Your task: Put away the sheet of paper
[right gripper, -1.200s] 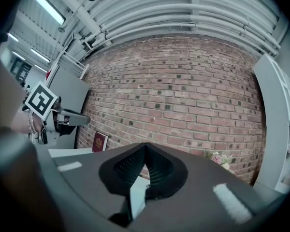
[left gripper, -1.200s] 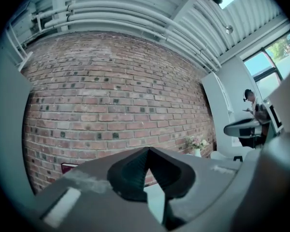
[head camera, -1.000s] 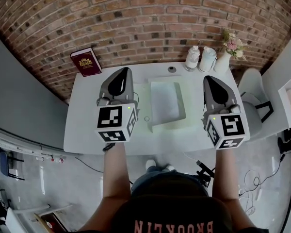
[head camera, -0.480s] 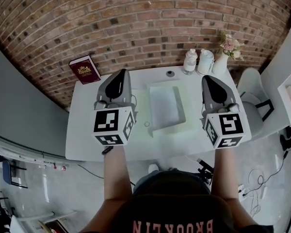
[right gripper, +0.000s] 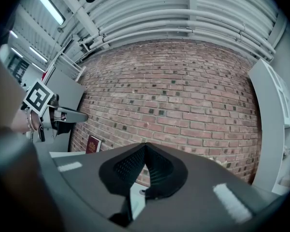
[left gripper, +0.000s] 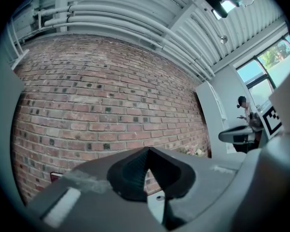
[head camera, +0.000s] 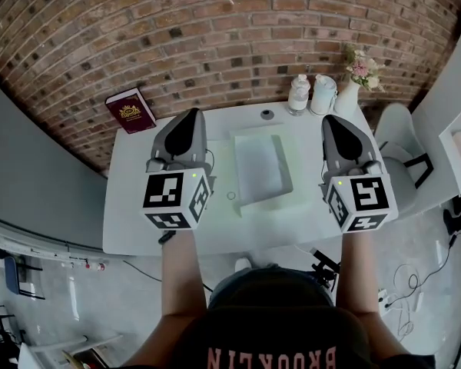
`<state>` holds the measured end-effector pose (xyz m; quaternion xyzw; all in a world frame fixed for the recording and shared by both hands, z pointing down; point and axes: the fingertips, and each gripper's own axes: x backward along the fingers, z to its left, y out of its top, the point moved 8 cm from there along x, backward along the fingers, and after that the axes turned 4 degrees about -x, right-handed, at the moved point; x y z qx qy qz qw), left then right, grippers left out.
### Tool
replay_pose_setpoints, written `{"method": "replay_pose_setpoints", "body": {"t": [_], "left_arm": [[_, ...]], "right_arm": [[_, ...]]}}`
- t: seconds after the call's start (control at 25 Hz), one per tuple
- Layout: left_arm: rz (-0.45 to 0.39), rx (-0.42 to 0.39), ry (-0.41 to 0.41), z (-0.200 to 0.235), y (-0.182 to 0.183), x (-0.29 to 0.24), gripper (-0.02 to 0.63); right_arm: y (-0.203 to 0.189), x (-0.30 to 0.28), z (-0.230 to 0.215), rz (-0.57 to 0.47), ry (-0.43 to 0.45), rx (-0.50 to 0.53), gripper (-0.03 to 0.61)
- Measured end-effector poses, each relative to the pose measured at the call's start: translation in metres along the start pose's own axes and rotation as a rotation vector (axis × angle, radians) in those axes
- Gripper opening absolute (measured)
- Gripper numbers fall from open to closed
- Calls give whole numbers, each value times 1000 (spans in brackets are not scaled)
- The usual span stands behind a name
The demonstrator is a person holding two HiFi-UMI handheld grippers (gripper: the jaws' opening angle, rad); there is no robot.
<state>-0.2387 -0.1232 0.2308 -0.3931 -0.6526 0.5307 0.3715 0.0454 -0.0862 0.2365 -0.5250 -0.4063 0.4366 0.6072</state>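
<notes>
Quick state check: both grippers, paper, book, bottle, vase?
left gripper: shut, empty
right gripper: shut, empty
sheet of paper: flat on the table, untouched
red book: closed, propped against the brick wall
bottle: upright
vase: upright, holding flowers

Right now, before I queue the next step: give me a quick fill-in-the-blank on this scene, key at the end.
1. The left tool and the right tool are empty, and the jaws of both are ____.
2. The dark red book stands against the ____ wall.
3. The vase at the table's far right corner holds ____.
4. In the head view, the white tray lies on the table ____ the two tools.

Missing words: shut; brick; flowers; between
</notes>
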Motion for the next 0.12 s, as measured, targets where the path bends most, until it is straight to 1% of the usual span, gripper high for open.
{"method": "replay_pose_setpoints", "body": {"t": [0.12], "left_arm": [[-5,-7,-4,0,1,-2,-6]], "right_arm": [[-1,-1,-1,-3,-5,0,-2]]}}
